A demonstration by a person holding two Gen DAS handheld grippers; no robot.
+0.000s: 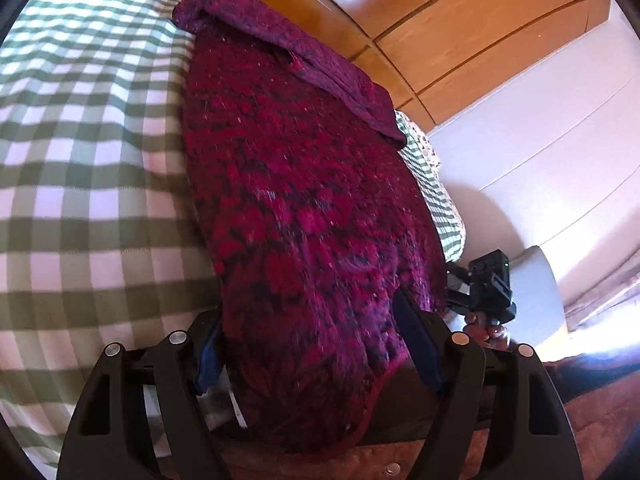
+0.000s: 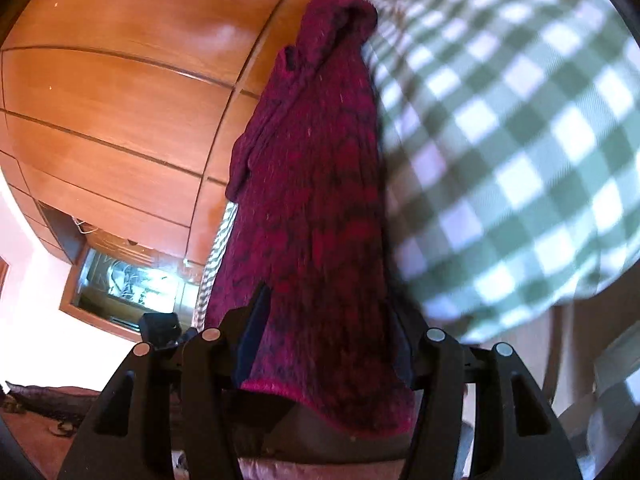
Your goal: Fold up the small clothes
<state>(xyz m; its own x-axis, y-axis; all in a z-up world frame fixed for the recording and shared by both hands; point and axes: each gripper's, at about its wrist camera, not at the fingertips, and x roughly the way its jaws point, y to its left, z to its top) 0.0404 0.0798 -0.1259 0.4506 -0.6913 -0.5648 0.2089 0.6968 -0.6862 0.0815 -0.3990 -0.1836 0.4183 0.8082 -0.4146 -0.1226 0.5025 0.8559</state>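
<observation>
A magenta and crimson knitted garment (image 1: 304, 184) lies stretched along the edge of a bed with a green-and-white checked sheet (image 1: 88, 152). Its far end is rolled over, with a sleeve hanging along one side. The near hem is bunched between the fingers of my left gripper (image 1: 308, 312), whose blue pads press on the cloth from both sides. In the right wrist view the same garment (image 2: 316, 184) fills the gap of my right gripper (image 2: 328, 308), which is shut on the hem's other corner. The hem edge droops below both grips.
Wooden wardrobe panels (image 1: 460, 28) stand close behind the bed. A white wall (image 1: 552, 128) and a grey rounded object (image 1: 540, 292) lie to the right. The other gripper and a hand (image 1: 488, 296) show beside the garment. A brown patterned cover (image 1: 592, 408) lies below.
</observation>
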